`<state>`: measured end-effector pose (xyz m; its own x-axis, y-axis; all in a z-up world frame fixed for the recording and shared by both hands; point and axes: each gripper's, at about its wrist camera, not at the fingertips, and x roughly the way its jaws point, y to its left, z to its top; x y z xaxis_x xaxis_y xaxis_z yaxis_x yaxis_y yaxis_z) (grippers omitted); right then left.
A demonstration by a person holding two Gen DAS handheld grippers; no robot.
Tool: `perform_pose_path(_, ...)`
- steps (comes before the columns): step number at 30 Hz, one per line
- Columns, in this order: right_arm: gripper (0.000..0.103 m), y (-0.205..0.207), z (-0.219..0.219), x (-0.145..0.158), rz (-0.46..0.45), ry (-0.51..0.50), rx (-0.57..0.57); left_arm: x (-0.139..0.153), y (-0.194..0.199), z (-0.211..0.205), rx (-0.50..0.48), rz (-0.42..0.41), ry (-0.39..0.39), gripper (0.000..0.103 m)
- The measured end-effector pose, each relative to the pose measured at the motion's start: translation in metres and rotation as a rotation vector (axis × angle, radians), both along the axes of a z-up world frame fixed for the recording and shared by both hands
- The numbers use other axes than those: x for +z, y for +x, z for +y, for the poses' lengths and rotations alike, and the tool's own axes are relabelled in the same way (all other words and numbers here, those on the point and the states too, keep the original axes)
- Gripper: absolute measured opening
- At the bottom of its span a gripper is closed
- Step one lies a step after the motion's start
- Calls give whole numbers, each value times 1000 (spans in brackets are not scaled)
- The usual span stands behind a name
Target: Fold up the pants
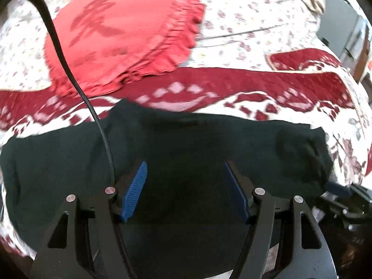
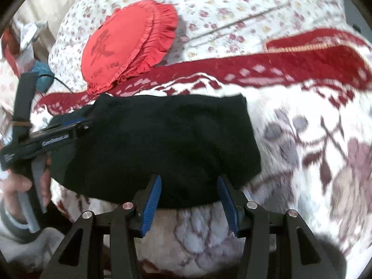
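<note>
The black pants lie folded in a compact rectangle on the patterned bed blanket; they also show in the right wrist view. My left gripper is open and empty, hovering over the near part of the pants. It shows from the side in the right wrist view at the pants' left end. My right gripper is open and empty at the pants' near edge, its blue pads just over the hem. Part of it shows in the left wrist view at the lower right.
A red frilled heart cushion lies behind the pants on the floral bedspread. A red and white blanket covers the bed under the pants. A black cable hangs across the left. Furniture stands at far right.
</note>
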<state>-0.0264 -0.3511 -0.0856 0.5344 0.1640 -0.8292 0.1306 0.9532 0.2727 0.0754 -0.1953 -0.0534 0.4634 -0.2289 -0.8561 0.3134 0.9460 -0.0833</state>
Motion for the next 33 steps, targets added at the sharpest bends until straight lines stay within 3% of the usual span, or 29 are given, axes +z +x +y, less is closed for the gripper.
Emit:
perform_pose_path(5, 49, -15, -10, -3, 25, -2, -42, 1, 4, -39, -130, 26, -33, 68)
perform_pose_path(13, 51, -11, -28, -22, 8, 160, -86, -4, 13, -107, -328, 45, -18, 68)
perform_pose_path(19, 57, -3, -28, -30, -21, 209, -120, -18, 32, -146, -427, 71, 0, 68)
perform_pose_path(22, 67, -2, -28, -35, -72, 259, -192, -29, 44, -158, -460, 124, -47, 68)
perform_pose_path(25, 69, 0, -24, -39, -156, 265, -244, -35, 47, -160, -458, 121, -74, 68)
perform_pose_path(26, 66, 1, -23, -40, -176, 262, -254, -35, 48, -159, -459, 117, -84, 67)
perform_pose_path(27, 49, 4, -23, -39, -183, 261, -263, -35, 49, -159, -458, 115, -90, 62)
perform_pose_path(28, 21, 6, -24, -39, -183, 266, -261, -34, 49, -156, -453, 115, -98, 59)
perform_pose_path(30, 20, 15, -28, -38, -173, 339, -231, -28, 49, -148, -432, 123, -110, 47)
perform_pose_path(33, 20, 16, -18, -9, -227, 264, -168, -9, 54, -117, -365, 115, -157, 47)
